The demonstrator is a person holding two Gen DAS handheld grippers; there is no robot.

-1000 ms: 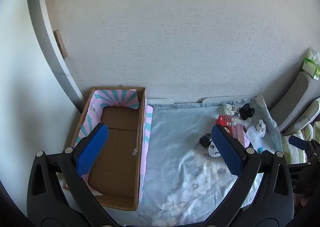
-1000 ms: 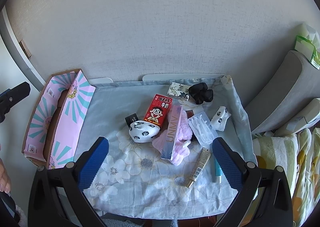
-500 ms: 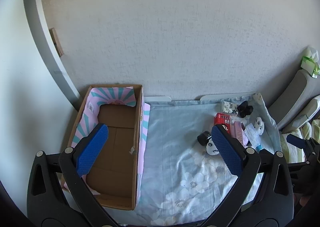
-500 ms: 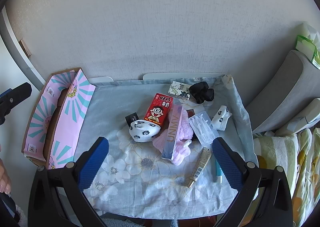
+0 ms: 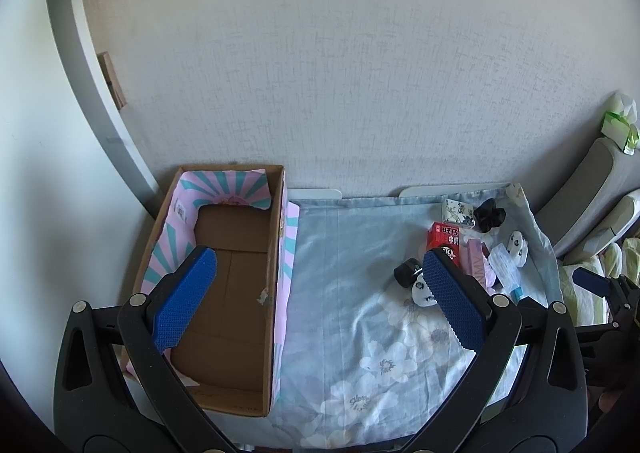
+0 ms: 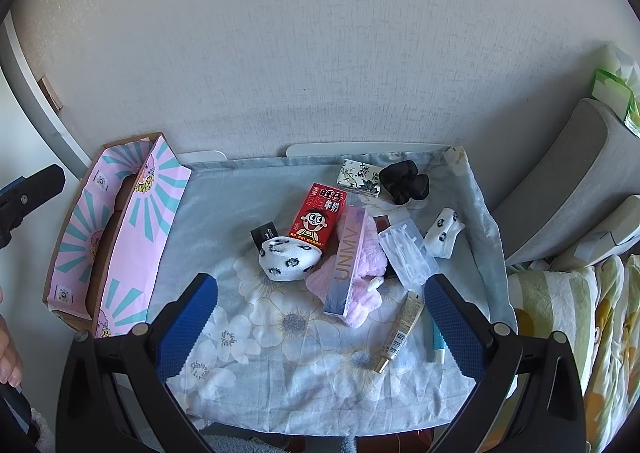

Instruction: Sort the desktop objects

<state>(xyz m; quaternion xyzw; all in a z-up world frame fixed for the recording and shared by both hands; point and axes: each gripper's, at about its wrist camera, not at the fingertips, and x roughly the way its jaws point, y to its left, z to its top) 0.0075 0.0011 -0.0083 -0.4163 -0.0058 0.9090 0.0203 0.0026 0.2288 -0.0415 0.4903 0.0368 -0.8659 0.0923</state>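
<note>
so nothing is picked yet: both the left claw (image 5: 316, 301) and right claw (image 6: 320, 327) hang wide open and empty, and the right should next drop onto the sock (image 6: 289, 262) for the box (image 5: 230, 285).

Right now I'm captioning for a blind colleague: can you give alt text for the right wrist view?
The open right gripper hovers over a floral cloth strewn with small items: a red milk carton, spotted sock, UNMV box and black scrunchie. A pink-lined cardboard box sits at left.

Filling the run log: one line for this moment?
left gripper: open, empty | right gripper: open, empty | cardboard box: nothing visible inside | milk carton: unsorted
</note>
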